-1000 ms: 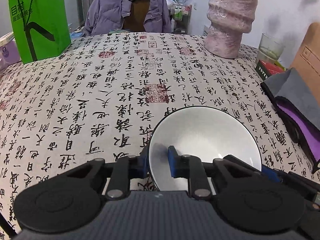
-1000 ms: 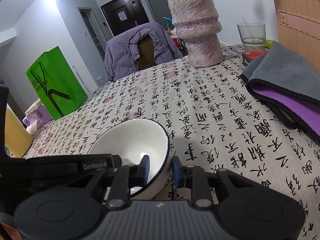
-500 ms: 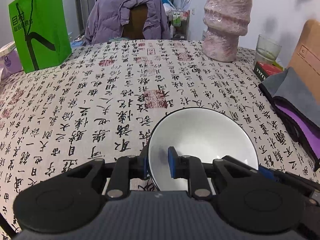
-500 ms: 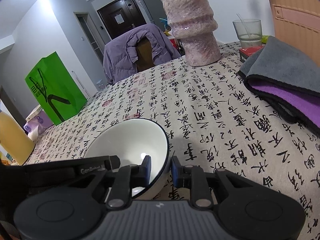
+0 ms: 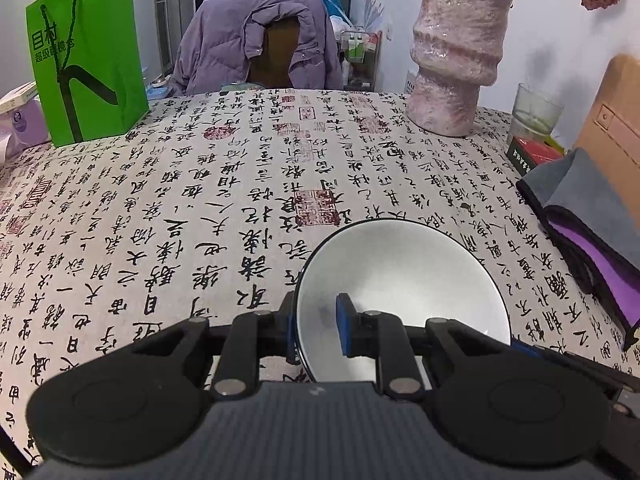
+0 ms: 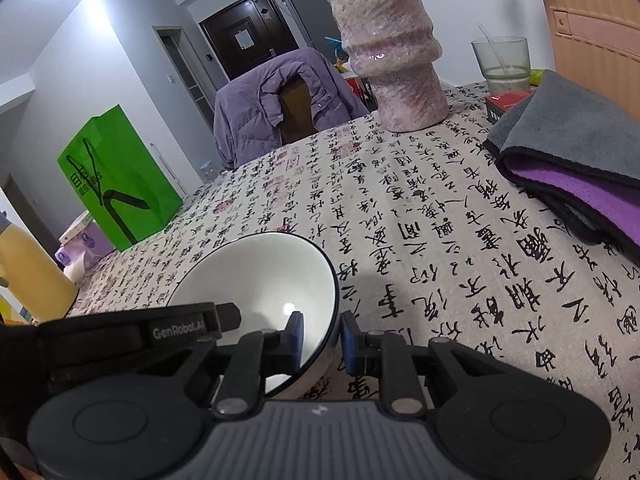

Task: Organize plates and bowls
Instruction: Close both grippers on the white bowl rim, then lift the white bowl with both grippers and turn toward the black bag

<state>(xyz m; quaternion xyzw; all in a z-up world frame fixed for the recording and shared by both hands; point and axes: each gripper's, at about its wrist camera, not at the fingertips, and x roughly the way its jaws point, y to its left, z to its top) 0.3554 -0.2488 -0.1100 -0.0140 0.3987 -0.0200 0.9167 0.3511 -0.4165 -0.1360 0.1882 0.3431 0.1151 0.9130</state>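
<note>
A white bowl (image 5: 400, 272) with a thin dark rim sits low over the calligraphy-print tablecloth (image 5: 200, 208), held from both sides. My left gripper (image 5: 316, 316) is shut on the bowl's left rim, one blue pad inside and one outside. In the right wrist view the same bowl (image 6: 260, 276) has its right rim pinched by my right gripper (image 6: 320, 334), which is shut on it. The left gripper's black arm (image 6: 180, 324) crosses the bowl's near-left edge there. Whether the bowl's base touches the cloth is hidden.
A tall pink vase (image 5: 456, 60) stands at the back right, with a glass (image 5: 536, 108) and a red box (image 5: 532, 154) beside it. Folded grey and purple cloths (image 5: 592, 216) lie at the right edge. A green paper bag (image 5: 86, 56) stands back left, and a jacket-draped chair (image 5: 264, 40) is behind the table.
The right gripper's pads have drawn closer together onto the bowl's rim. Both views have tipped up slightly. The bowl keeps its place between the two grippers.
</note>
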